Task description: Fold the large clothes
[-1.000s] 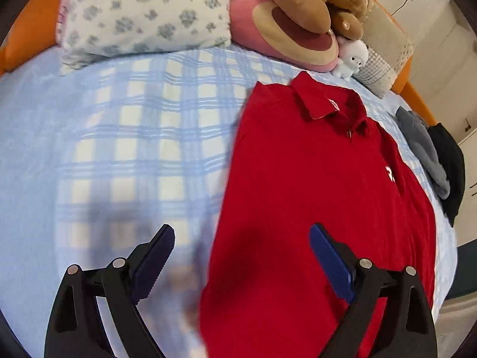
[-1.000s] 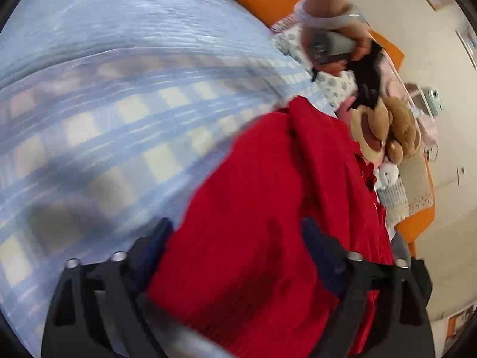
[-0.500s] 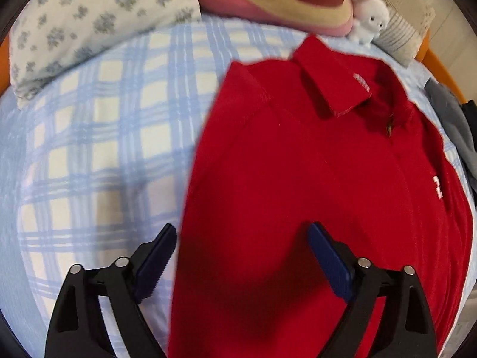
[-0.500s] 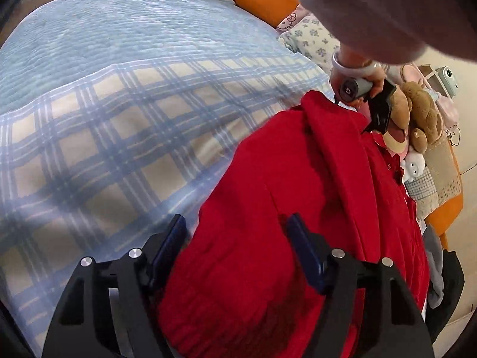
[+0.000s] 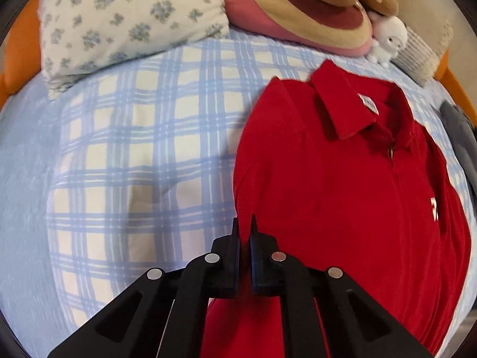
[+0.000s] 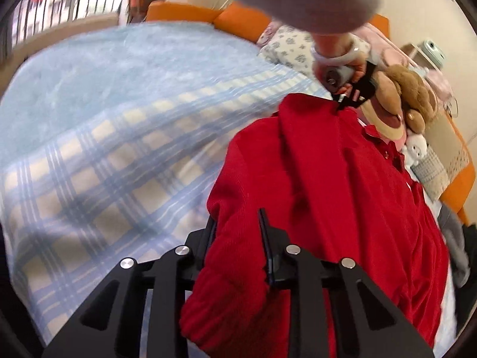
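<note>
The red polo shirt (image 5: 342, 179) is a matt knit cloth with a fine ribbed grain, and a small woven label sits at the collar, toward 12 o'clock of it. It lies on a soft, slightly fuzzy blue-and-cream checked blanket (image 5: 143, 149), with a floral cotton-looking pillow (image 5: 125, 21) at 11 o'clock and fluffy plush toys (image 5: 328, 6) at 1 o'clock. The left gripper (image 5: 245, 232) and right gripper (image 6: 237, 229) look like matt black plastic, each with small shiny metal pins.
</note>
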